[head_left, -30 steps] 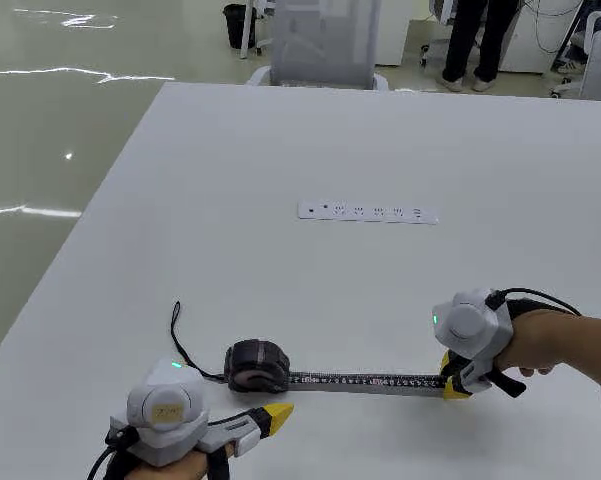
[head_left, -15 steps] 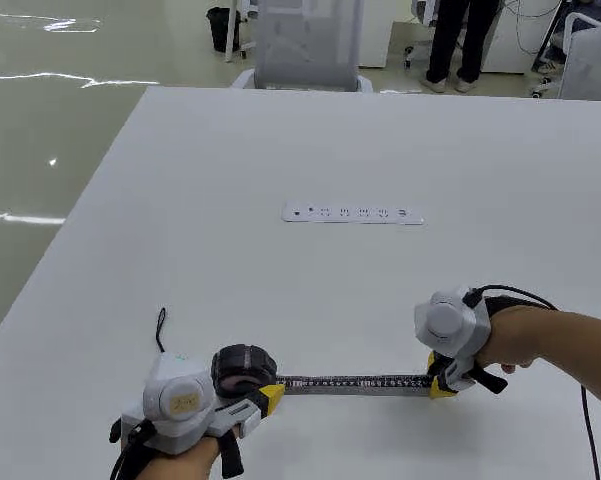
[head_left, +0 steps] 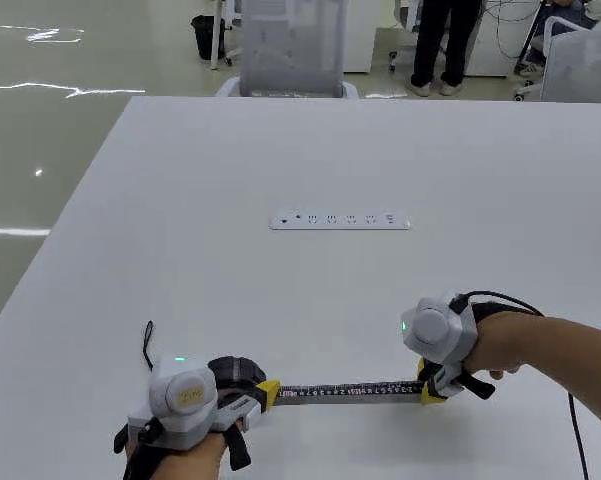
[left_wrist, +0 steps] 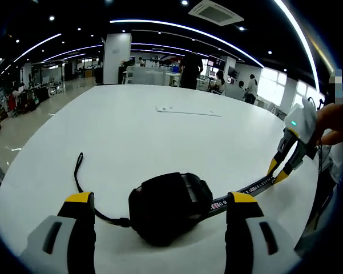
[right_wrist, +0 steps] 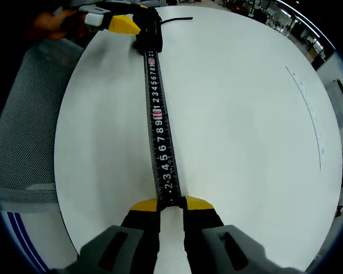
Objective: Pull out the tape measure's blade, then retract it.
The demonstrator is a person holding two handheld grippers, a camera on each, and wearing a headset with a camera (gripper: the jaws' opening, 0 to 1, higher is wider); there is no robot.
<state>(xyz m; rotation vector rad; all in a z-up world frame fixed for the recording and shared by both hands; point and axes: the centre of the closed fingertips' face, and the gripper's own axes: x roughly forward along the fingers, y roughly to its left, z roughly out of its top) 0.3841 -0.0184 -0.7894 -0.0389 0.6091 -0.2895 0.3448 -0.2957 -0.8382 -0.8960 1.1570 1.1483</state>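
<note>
The black tape measure case (head_left: 235,372) lies near the table's front edge, with its wrist strap (head_left: 147,340) trailing to the left. Its blade (head_left: 350,390) runs flat along the table to the right. My left gripper (head_left: 248,388) is open and straddles the case (left_wrist: 168,205), with a gap on each side of it. My right gripper (head_left: 432,392) is shut on the end of the blade (right_wrist: 157,114), and about twenty centimetres of scale are showing. In the right gripper view the case (right_wrist: 150,34) sits at the far end.
A white power strip (head_left: 340,219) lies flat in the middle of the white table (head_left: 480,160). A grey chair (head_left: 290,50) stands at the far edge and people stand behind it. The table's left edge (head_left: 50,250) drops to a glossy floor.
My left gripper has moved forward from beside the case until its jaws straddle it. The right gripper has kept its hold on the blade end. The head camera has shifted.
</note>
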